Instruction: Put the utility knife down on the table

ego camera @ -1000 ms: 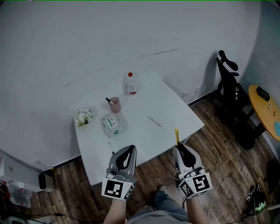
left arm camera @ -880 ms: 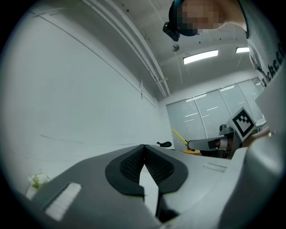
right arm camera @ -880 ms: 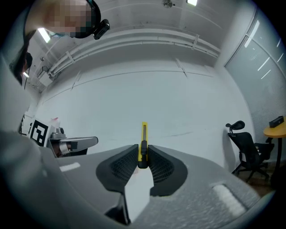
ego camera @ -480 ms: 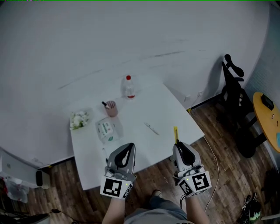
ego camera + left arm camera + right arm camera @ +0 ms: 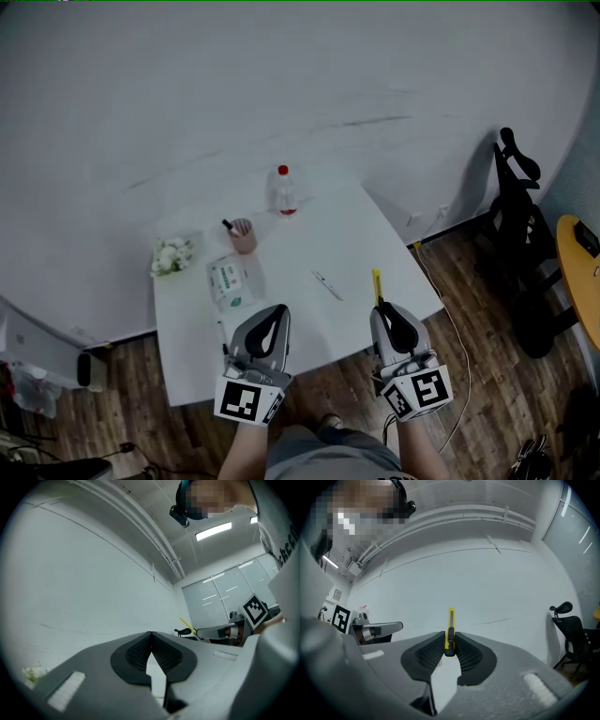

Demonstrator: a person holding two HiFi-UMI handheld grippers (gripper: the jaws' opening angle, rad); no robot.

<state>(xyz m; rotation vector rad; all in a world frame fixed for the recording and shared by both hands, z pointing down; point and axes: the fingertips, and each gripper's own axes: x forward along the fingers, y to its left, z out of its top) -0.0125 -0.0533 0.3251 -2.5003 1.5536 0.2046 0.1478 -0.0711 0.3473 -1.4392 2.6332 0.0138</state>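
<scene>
At the bottom of the head view, the right tool (image 5: 381, 307) pinches a yellow utility knife (image 5: 377, 285). The knife's body sticks out past the jaws toward the upper part of the frame, and its far end overlaps the lower right edge of the white tabletop (image 5: 309, 239). In the right gripper view the two ribbed pads are pressed against the knife's lower end from either side. Its black slider sits right between them, and the yellow body stands up at the frame's center against the pale wall.

Lower left of center in the head view, the left tool (image 5: 278, 317) points at the tabletop's near edge. In the left gripper view its jaws are pressed together at the tips with nothing between them.

On the tabletop, a clear bottle with a red cap (image 5: 285, 190) stands near the far edge, with a pink cup (image 5: 244, 234) below and to its left. A white packet (image 5: 231, 281) lies beneath the cup, and a bunch of white flowers (image 5: 174, 254) lies at the left edge. A thin pale stick (image 5: 327, 285) lies near the middle. At the frame's right, a black chair (image 5: 518, 220) stands on the wooden floor (image 5: 473, 309).
</scene>
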